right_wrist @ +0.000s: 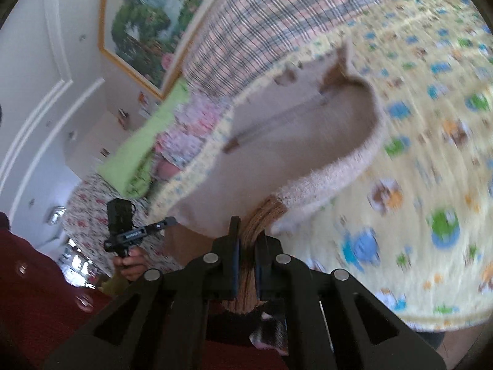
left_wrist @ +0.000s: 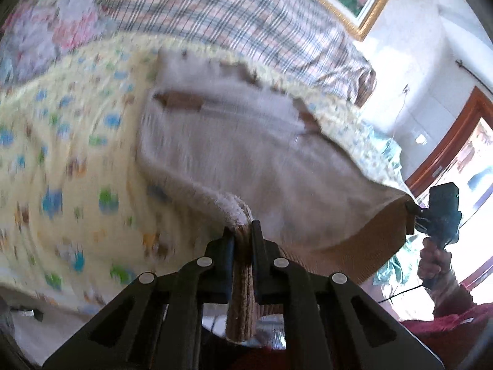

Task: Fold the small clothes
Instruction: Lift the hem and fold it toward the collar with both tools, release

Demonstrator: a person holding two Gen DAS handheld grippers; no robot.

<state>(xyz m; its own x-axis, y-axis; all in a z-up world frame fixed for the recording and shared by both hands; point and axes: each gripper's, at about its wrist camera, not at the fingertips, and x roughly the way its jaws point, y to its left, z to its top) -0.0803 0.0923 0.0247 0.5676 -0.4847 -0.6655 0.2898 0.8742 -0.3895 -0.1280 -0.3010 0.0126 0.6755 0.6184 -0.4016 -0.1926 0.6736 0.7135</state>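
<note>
A small cream fleece jacket (left_wrist: 246, 141) with brown trim and a brown ribbed hem lies stretched over a yellow animal-print bedspread (left_wrist: 61, 154). My left gripper (left_wrist: 242, 234) is shut on the ribbed hem at one bottom corner. My right gripper (right_wrist: 248, 231) is shut on the ribbed hem at the other corner; it also shows in the left wrist view (left_wrist: 413, 212), held by a hand. The jacket (right_wrist: 292, 135) hangs taut between both grippers, its hem raised off the bed. The left gripper shows in the right wrist view (right_wrist: 166, 222). Both views are motion-blurred.
A plaid blanket (left_wrist: 246, 15) and a floral quilt (left_wrist: 46, 30) lie at the bed's far side. A green quilt (right_wrist: 138, 141) sits near the wall. A framed painting (right_wrist: 148, 21) hangs on the wall. A wooden door frame (left_wrist: 456, 138) stands at right.
</note>
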